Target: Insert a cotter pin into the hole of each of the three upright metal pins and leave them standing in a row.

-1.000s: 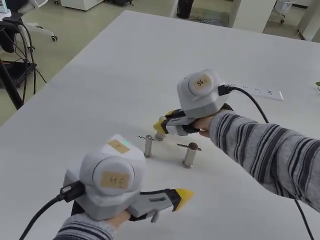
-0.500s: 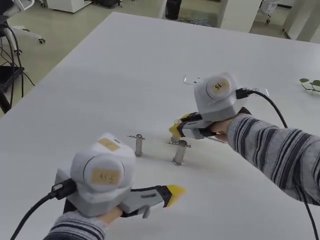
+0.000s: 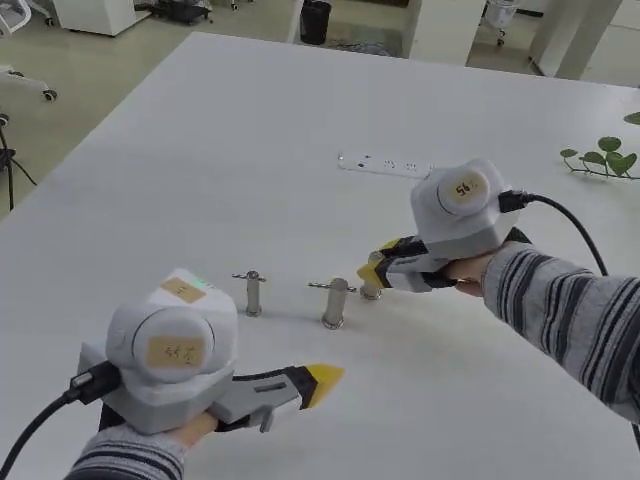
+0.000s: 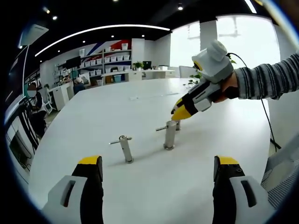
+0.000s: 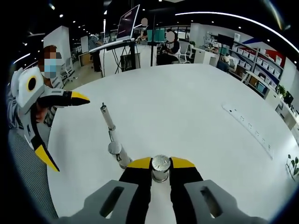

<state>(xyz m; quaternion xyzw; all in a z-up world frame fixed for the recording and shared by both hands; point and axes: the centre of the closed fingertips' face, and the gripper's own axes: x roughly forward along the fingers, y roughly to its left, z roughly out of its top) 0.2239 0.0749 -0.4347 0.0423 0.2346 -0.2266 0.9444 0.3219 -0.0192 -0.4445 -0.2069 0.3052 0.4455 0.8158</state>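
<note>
Two upright metal pins stand on the white table (image 3: 200, 180), each with a cotter pin through its top: one at the left (image 3: 253, 292) (image 4: 125, 148) and one in the middle (image 3: 334, 302) (image 4: 170, 134). A third metal pin (image 3: 372, 290) (image 5: 160, 168) stands just right of and behind the middle one. My right gripper (image 3: 371, 272) (image 5: 160, 164) is shut on its top. Whether this pin carries a cotter pin is hidden. My left gripper (image 3: 322, 380) (image 4: 157, 162) hovers open in front of the row, with nothing between its fingers.
A white power strip (image 3: 385, 165) lies on the table behind the pins. A small green plant (image 3: 600, 158) sits at the far right edge. Bare tabletop surrounds the pins. Chairs and office furniture stand beyond the table's left edge.
The right gripper has carried the third pin rightwards, from behind the gap between the two pins to just right of the middle one. The head camera has shifted. The left gripper stays open.
</note>
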